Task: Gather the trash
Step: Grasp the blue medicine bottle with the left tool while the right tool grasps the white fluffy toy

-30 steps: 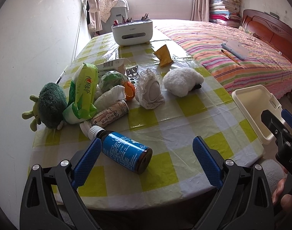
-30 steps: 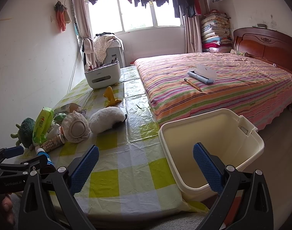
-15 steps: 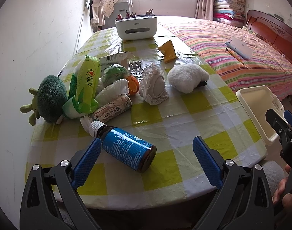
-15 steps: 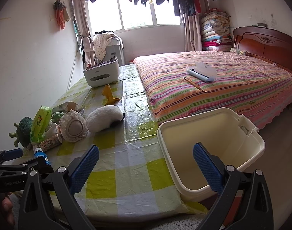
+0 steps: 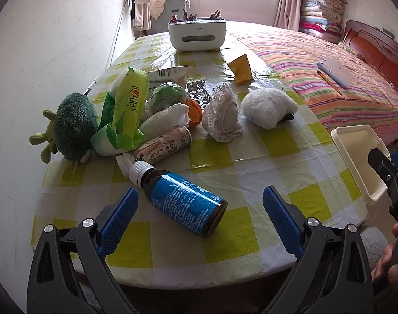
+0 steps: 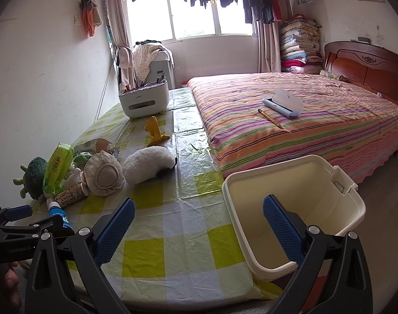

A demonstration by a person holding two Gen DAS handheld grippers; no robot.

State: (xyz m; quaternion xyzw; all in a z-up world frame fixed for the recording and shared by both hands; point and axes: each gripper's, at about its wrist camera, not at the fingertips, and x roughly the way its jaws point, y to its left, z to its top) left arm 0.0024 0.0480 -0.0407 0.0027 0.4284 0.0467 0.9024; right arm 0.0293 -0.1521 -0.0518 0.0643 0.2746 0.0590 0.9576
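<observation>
The left hand-held gripper stands wide, holding nothing, its blue pads on either side of a brown bottle that lies on its side on the counter. The bottle sits just ahead of and between the fingers, nearer the left pad, without touching either. It is dark glass with a bright blue printed label around its body and a ribbed white screw cap pointing away and to the left; its flat base faces the right finger.

Past the bottle's cap lies a paper-wrapped can with brown printing, also on its side. Just behind the can is a heap: a green snack wrapper, crumpled white tissue, a scrap of orange peel and a lace-edged pad. A green plush toy sits at the far left of the heap and a white plush toy to its right.

The right hand-held gripper is also wide and empty, hovering over the counter's near edge. Its right finger stands in front of a cream plastic bin just beside the counter, open at the top. The striped bed lies beyond the bin.
</observation>
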